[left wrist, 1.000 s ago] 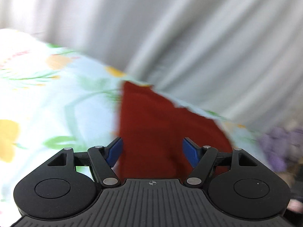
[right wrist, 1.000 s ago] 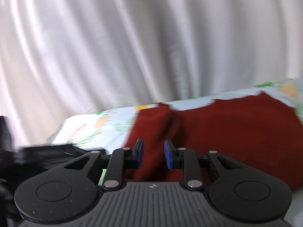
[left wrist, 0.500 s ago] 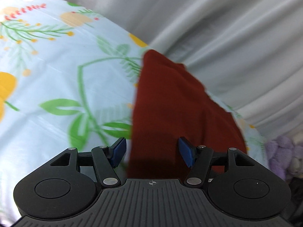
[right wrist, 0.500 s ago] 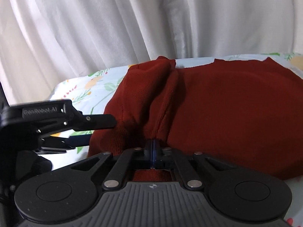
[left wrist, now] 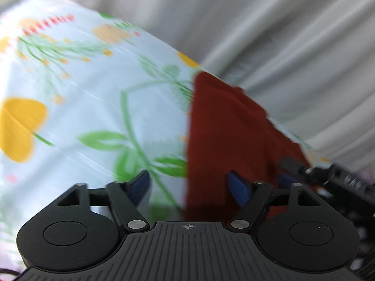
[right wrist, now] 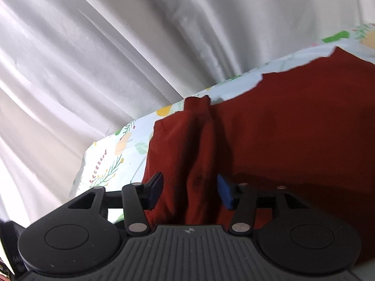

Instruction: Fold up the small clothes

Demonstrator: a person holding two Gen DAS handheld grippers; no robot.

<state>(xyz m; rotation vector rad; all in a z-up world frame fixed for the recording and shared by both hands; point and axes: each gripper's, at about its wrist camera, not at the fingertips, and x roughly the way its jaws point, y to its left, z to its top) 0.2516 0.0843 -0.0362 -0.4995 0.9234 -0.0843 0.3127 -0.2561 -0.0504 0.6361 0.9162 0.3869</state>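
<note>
A dark red garment (right wrist: 293,126) lies on a floral cloth (right wrist: 112,161). In the right wrist view a folded sleeve (right wrist: 199,138) runs up between the jaws. My right gripper (right wrist: 189,190) is open, its blue pads on either side of the sleeve fold. In the left wrist view the garment (left wrist: 234,128) lies right of centre on the cloth (left wrist: 82,93). My left gripper (left wrist: 189,186) is open over the garment's left edge, holding nothing. The right gripper also shows at the far right of the left wrist view (left wrist: 328,178).
Grey-white curtain folds (right wrist: 117,46) hang behind the table and also fill the upper right of the left wrist view (left wrist: 281,23). The cloth's far edge runs along the curtain.
My right gripper was shut on the sleeve fold half a second ago and is now open. My left gripper has shifted left, so the garment edge sits between its pads.
</note>
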